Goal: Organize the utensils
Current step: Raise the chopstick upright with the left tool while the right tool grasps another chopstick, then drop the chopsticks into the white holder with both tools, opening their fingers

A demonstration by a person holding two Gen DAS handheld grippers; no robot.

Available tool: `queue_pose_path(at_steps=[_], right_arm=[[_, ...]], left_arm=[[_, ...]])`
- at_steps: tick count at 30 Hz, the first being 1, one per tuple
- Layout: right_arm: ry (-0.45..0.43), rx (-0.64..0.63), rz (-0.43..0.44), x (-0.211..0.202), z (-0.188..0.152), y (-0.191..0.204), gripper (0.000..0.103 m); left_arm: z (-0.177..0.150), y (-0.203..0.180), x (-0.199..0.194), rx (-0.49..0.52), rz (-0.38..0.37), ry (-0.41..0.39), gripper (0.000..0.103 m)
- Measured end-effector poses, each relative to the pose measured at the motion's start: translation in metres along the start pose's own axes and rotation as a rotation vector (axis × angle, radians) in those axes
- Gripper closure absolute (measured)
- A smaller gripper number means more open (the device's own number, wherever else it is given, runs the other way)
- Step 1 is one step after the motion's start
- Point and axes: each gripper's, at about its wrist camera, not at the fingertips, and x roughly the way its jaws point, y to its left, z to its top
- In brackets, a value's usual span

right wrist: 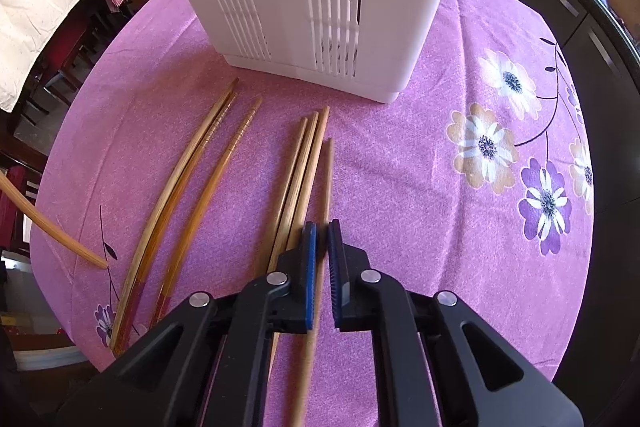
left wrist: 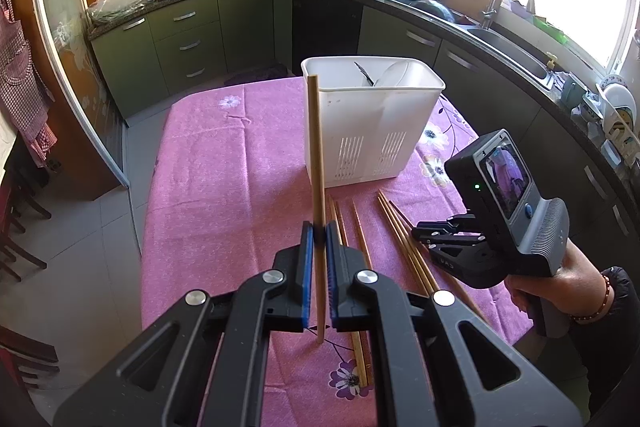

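My left gripper (left wrist: 319,231) is shut on a wooden chopstick (left wrist: 315,147) and holds it upright above the table, in front of the white slotted utensil holder (left wrist: 372,131). The holder has a white spoon and a dark utensil inside. My right gripper (right wrist: 322,227) is low over the table with its jaws closed around a single chopstick (right wrist: 327,179) at the right of a group of three (right wrist: 302,163). Three more chopsticks (right wrist: 192,179) lie to the left. The right gripper shows in the left wrist view (left wrist: 420,233). The held chopstick's end shows at the right wrist view's left edge (right wrist: 52,231).
The table has a pink flowered cloth (left wrist: 224,167). Kitchen counters with a sink (left wrist: 516,55), a stove and a rice cooker run behind and to the right. Dark chairs (left wrist: 16,211) stand at the left.
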Motion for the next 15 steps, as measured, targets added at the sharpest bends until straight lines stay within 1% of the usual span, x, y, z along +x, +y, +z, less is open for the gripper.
queue_pose_path(at_steps=[2, 4, 8, 12, 15], right_arm=[[-0.035, 0.014, 0.031, -0.012, -0.001, -0.003, 0.097], [-0.092, 0.022, 0.041, -0.033, -0.001, -0.007, 0.097], [-0.264, 0.038, 0.056, -0.092, -0.008, -0.013, 0.097], [-0.420, 0.046, 0.046, -0.145, -0.026, -0.022, 0.097], [-0.502, 0.046, 0.034, -0.172, -0.049, -0.030, 0.097]], left_arm=[[0.000, 0.000, 0.000, 0.001, 0.000, -0.001, 0.097], [0.000, 0.000, -0.001, 0.001, 0.000, 0.000, 0.097], [-0.002, 0.001, -0.003, 0.004, -0.005, 0.000, 0.097], [-0.003, 0.000, -0.005, 0.009, -0.005, -0.005, 0.097], [-0.006, -0.001, -0.009, 0.017, -0.007, -0.013, 0.097]])
